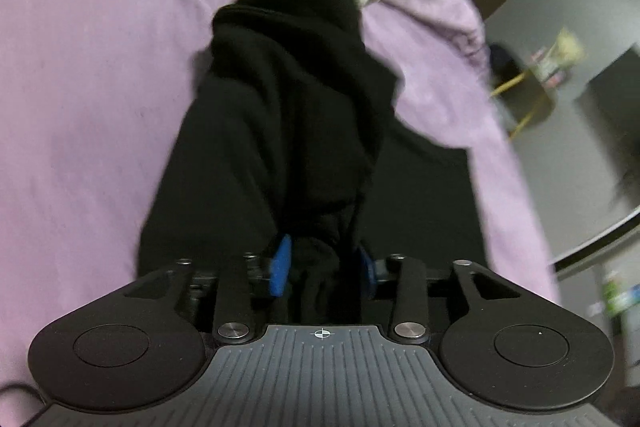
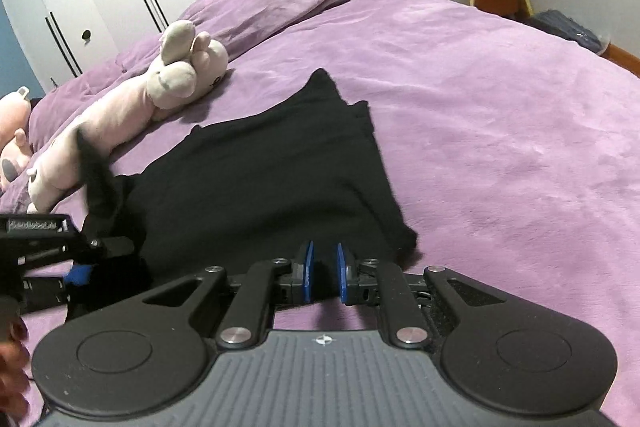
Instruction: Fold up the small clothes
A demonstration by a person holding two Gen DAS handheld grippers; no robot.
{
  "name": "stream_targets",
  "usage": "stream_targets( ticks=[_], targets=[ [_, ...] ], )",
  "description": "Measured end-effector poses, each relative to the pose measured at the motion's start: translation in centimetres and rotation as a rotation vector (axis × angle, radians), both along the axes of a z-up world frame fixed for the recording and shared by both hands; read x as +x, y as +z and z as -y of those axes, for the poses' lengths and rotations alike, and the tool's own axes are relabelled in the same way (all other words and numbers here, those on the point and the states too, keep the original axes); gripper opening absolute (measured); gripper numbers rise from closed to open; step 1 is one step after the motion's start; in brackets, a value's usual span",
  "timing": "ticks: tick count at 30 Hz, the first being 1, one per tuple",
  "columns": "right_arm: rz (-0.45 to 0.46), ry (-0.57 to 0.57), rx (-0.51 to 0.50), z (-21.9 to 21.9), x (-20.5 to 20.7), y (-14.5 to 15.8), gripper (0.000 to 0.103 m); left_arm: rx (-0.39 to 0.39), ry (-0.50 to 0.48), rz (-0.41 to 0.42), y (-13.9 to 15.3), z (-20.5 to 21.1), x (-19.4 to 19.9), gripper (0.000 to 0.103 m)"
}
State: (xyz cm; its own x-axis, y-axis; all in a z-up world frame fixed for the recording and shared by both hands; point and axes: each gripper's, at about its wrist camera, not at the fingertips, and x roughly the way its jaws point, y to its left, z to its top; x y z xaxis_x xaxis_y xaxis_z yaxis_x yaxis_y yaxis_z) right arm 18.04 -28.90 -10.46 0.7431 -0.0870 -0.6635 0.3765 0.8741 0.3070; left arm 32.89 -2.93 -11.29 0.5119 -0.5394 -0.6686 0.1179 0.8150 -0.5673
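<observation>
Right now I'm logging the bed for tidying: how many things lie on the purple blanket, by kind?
Black garment: 1
Plush toys: 2, a long pink-and-grey one and a pink one cut off by the frame's left edge
Total: 3

Blurred lettering on the left gripper (image 2: 80,273) body, perhaps a brand, unreadable.
</observation>
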Motion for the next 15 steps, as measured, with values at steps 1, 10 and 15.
stream_targets(
  ticks=[1, 10, 15],
  targets=[
    [0.0, 0.0, -0.004, 0.1, -0.1, 0.0, 0.012, -0.026, -0.003, -0.009, 0.2, -0.8, -0.5, 0.043],
    [0.008, 0.043, 0.012, -1.3, 0.5, -0.1, 0.012, 0.097, 0.087, 0.031, 1.1, -3.8, -2.9, 0.042],
    [-0.034, 0.123, 0.039, -2.3, 1.9, -0.2, 0.012, 0.046, -0.015, -0.013, -0.4, -3.1, -2.0, 0.059]
  ],
)
